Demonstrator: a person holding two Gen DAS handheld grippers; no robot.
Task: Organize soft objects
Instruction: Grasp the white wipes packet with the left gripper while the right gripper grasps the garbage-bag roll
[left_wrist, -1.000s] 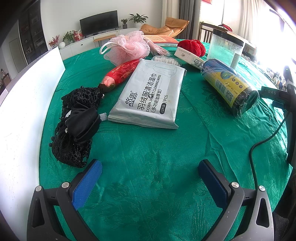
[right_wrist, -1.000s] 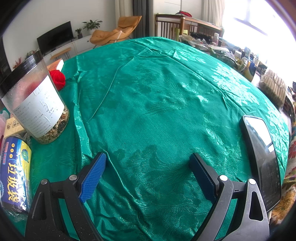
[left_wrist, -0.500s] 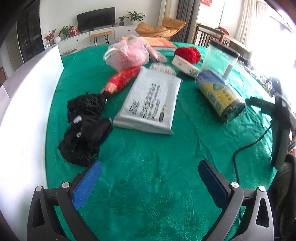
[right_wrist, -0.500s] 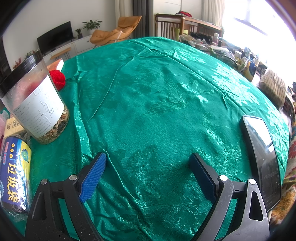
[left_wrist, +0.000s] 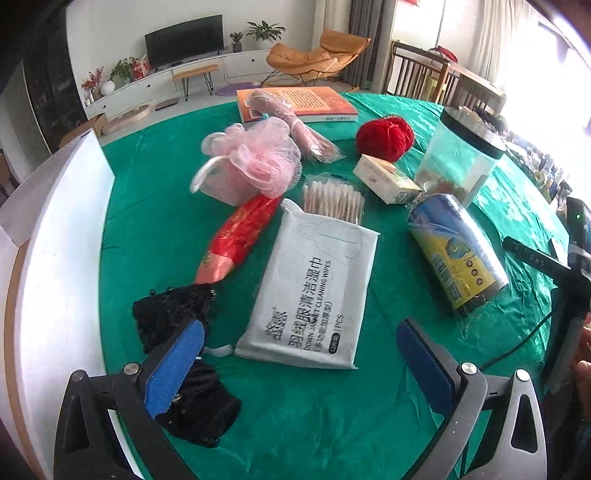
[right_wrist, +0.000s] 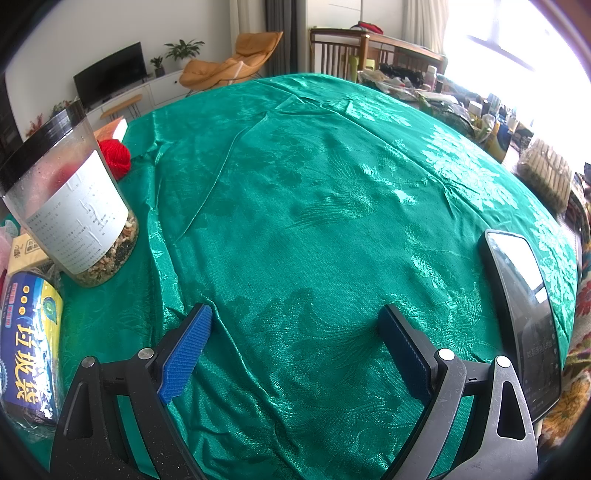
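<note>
Left gripper (left_wrist: 299, 354) is moving in over the wet wipes pack (left_wrist: 312, 284), jaws apart; right gripper (right_wrist: 295, 347) is idling, jaws apart, nothing grabbed yet.

Black mesh bundle (left_wrist: 177, 332) partly hidden behind left gripper's (left_wrist: 299, 352) blue pad. Cotton swab pack (left_wrist: 332, 199) half covered by wipes pack (left_wrist: 314, 291). Bag roll (right_wrist: 26, 350) cut off at right-wrist view's left edge. Jar label (right_wrist: 77, 218) print too small to read.

Bright daylight floods in from windows (right_wrist: 517, 33) at the far right, blown out to white. The green tablecloth (right_wrist: 332, 184) shows sheen. Fisheye bending darkens the corners; the far-right clutter seems slightly blurred.
</note>
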